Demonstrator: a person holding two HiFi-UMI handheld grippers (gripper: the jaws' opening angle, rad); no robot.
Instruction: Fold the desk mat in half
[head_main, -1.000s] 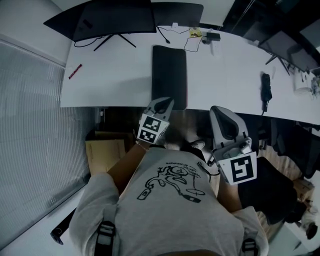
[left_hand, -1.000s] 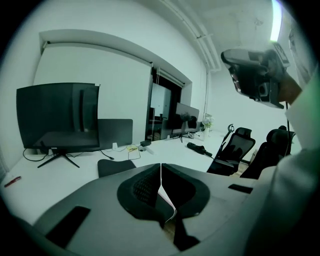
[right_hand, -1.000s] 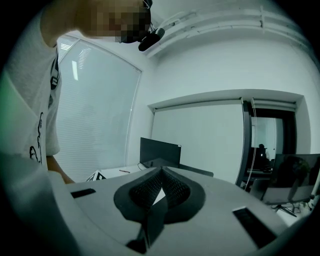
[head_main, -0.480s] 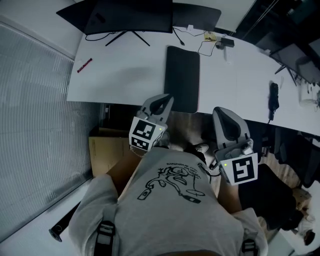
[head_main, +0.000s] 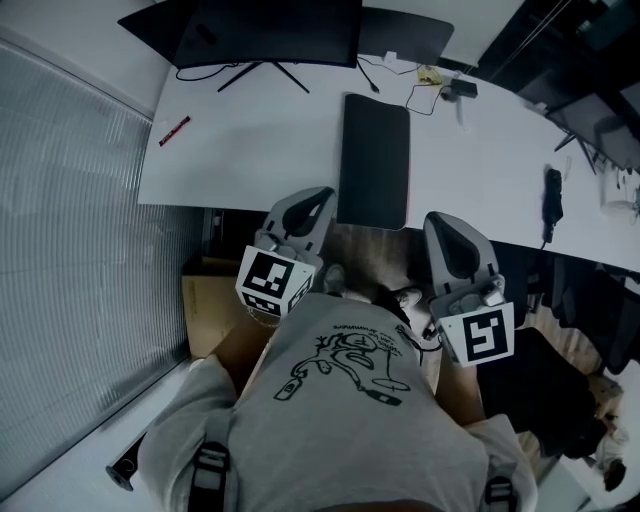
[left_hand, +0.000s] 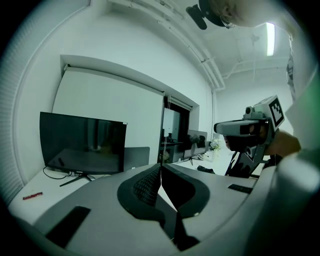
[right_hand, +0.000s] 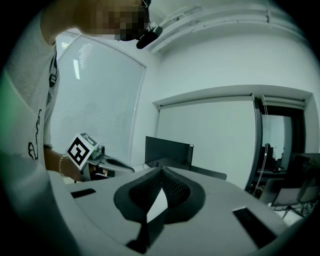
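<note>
desk mat (head_main: 374, 160): matt black, smooth. table (head_main: 250, 150): white, smooth, slight sheen. left gripper (head_main: 315, 197) and right gripper (head_main: 440, 217): matt grey plastic shells. pads (left_hand: 145, 187): black, finely ribbed. monitor (left_hand: 82, 147) screen: glossy. box (head_main: 205, 305): brown cardboard.

The right claw (right_hand: 161, 170) has its jaws pressed together, with nothing in them. The left claw (right_hand: 125, 167) is off to one side. A dark screen (right_hand: 167, 150) stands behind.

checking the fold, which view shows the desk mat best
The head view: the desk mat lies whole on the white desk, a dark strip reaching its near edge. The left gripper view and the right gripper view look toward the monitor; neither shows the mat.
</note>
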